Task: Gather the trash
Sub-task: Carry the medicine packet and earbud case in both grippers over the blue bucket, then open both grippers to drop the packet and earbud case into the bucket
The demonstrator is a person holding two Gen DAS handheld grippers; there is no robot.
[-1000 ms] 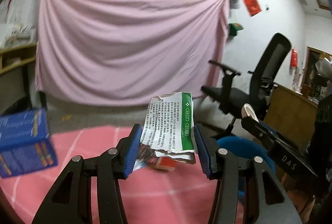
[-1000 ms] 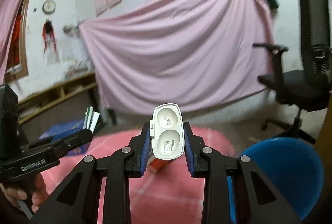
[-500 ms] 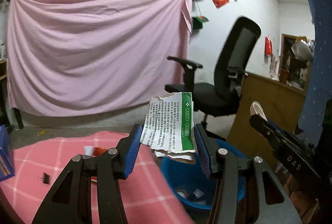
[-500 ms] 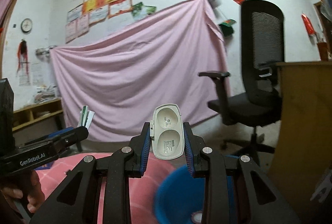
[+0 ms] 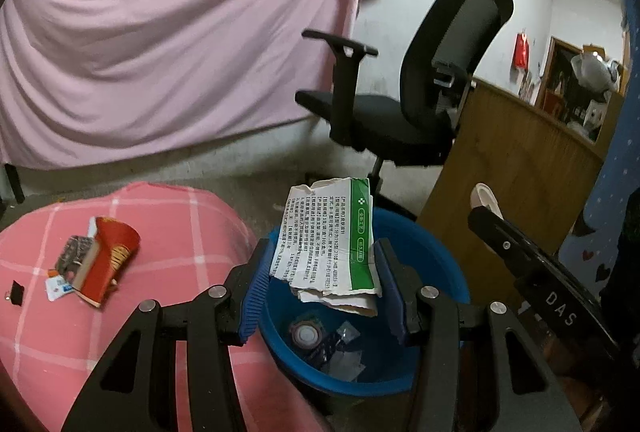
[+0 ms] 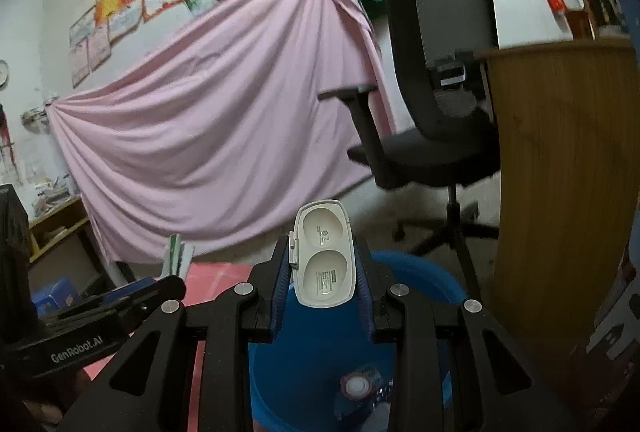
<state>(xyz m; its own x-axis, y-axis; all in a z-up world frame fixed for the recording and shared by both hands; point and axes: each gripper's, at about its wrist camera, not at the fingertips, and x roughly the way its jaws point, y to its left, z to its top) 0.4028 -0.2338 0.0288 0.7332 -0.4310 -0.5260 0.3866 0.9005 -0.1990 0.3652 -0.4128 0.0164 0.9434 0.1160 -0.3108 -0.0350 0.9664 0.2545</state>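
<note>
My left gripper [image 5: 320, 272] is shut on a torn white and green paper packet [image 5: 332, 236], held above the blue bin [image 5: 436, 252]. My right gripper [image 6: 322, 264] is shut on a white plastic case [image 6: 324, 256], also over the blue bin [image 6: 416, 272]. The bin holds several bits of trash. A red crushed carton [image 5: 106, 256] and small scraps lie on the pink checked cloth [image 5: 160, 224] at the left. The right gripper shows in the left wrist view [image 5: 520, 264]; the left gripper with the packet shows in the right wrist view [image 6: 160, 280].
A black office chair [image 5: 420, 104] stands behind the bin. A wooden desk panel [image 5: 512, 168] is right of the bin. A pink sheet [image 5: 160, 32] hangs on the back wall. A small black clip [image 5: 16, 292] lies on the cloth at the far left.
Both grippers have swung right and tilted down with their items. The bin is now below them and its inside shows. The blue box at the left has left the view.
</note>
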